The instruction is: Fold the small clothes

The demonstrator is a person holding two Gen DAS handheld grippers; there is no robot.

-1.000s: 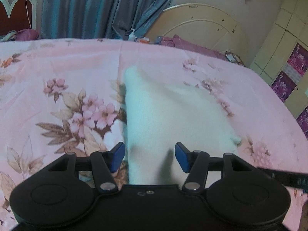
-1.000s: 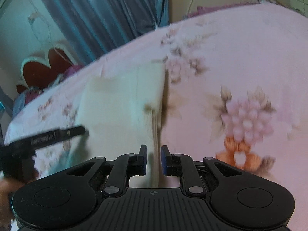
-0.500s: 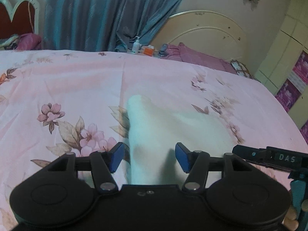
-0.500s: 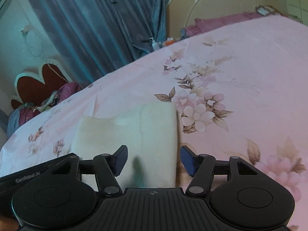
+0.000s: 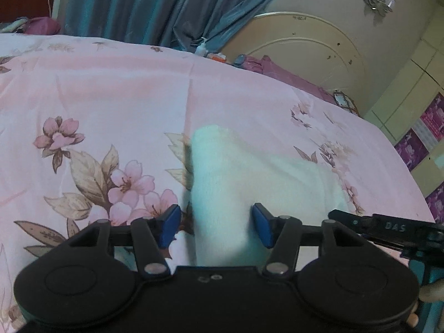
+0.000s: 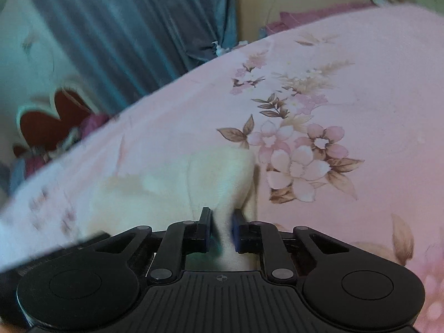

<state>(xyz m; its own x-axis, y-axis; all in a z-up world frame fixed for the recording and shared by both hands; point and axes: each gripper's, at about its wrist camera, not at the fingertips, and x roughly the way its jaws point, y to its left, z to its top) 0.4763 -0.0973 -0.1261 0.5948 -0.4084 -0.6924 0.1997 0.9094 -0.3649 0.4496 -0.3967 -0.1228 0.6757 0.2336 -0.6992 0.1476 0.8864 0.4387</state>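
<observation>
On the bed (image 5: 116, 88), a pale folded garment (image 5: 249, 172) lies near the middle of the pink flowered sheet. The left gripper (image 5: 216, 226) hovers over its near left edge with jaws spread, the cloth between them but unpinched. Further right, the right gripper (image 6: 221, 230) has its jaws closing, pinching a raised ridge of the garment's near right edge. This looks like the start of another fold: likely the left jaws must close on their edge, then the 2 grippers carry the near edge toward the far side together.
</observation>
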